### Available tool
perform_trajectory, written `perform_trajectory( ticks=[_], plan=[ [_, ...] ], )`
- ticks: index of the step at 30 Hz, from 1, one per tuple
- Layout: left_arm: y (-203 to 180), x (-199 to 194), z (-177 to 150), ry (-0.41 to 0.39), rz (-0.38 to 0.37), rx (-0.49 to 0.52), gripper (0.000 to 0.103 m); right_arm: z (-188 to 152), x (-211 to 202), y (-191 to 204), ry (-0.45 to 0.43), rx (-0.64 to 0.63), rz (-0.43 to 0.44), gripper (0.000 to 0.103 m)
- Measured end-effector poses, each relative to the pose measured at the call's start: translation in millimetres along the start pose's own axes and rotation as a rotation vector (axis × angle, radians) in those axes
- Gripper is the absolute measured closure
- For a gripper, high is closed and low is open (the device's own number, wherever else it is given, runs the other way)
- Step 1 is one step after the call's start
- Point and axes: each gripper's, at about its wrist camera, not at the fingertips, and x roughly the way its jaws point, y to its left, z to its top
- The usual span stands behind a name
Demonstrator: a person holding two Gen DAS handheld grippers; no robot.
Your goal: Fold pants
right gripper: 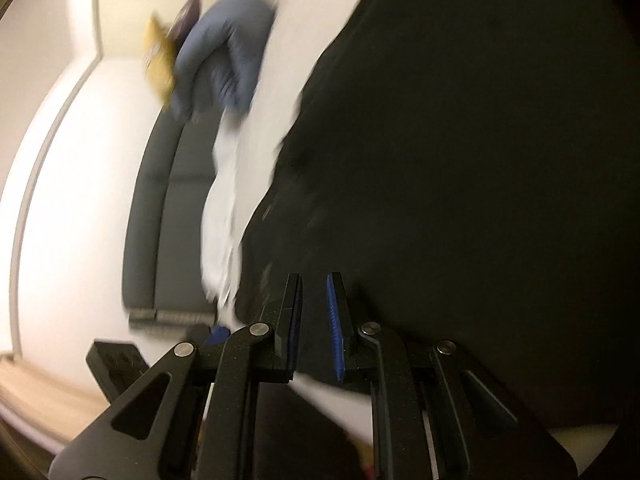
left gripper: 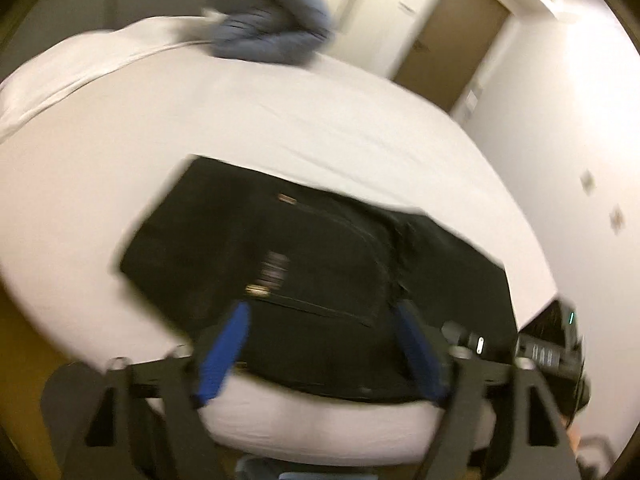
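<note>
Black pants [left gripper: 320,248] lie folded flat on a white bed [left gripper: 280,120], their near edge at the bed's front. My left gripper [left gripper: 322,308] hovers over that near edge with its blue pads [left gripper: 224,352] spread wide and nothing pinched between them. At the pants' right end sits the right gripper [left gripper: 552,344]. In the right wrist view the pants [right gripper: 460,160] fill the right side. The right gripper [right gripper: 314,280] has its jaws nearly together, with dark fabric in the narrow gap. Both views are blurred.
A crumpled blue-grey garment [left gripper: 272,28] lies at the bed's far side, with a yellow item [right gripper: 160,60] beside it. A dark padded panel [right gripper: 160,220] runs along the bed's edge. A brown door [left gripper: 452,32] and a white wall [left gripper: 560,160] stand beyond the bed.
</note>
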Motion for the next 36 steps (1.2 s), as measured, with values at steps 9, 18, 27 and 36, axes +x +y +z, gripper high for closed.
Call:
perform_trajectory(
  ticks=[9, 18, 27, 36],
  plan=[
    [93.3, -9.2, -15.4, -0.024, -0.045, -0.400, 0.013, 0.2, 65.7, 70.8, 0.155, -0.170, 0.069, 0.090],
    [125.3, 27.4, -21.5, 0.030, -0.117, -0.573, 0.013, 118.6, 51.8, 3.3, 0.061, 0.054, -0.076, 0.090],
    [152.6, 53.0, -5.5, 0.002, -0.204, -0.685, 0.009, 121.7, -8.0, 57.7, -0.037, -0.090, -0.042, 0.051],
    [156.9, 79.7, 9.8, 0.065, -0.263, -0.715, 0.077, 110.1, 40.0, 64.8, 0.169, -0.101, -0.080, 0.051]
  ],
)
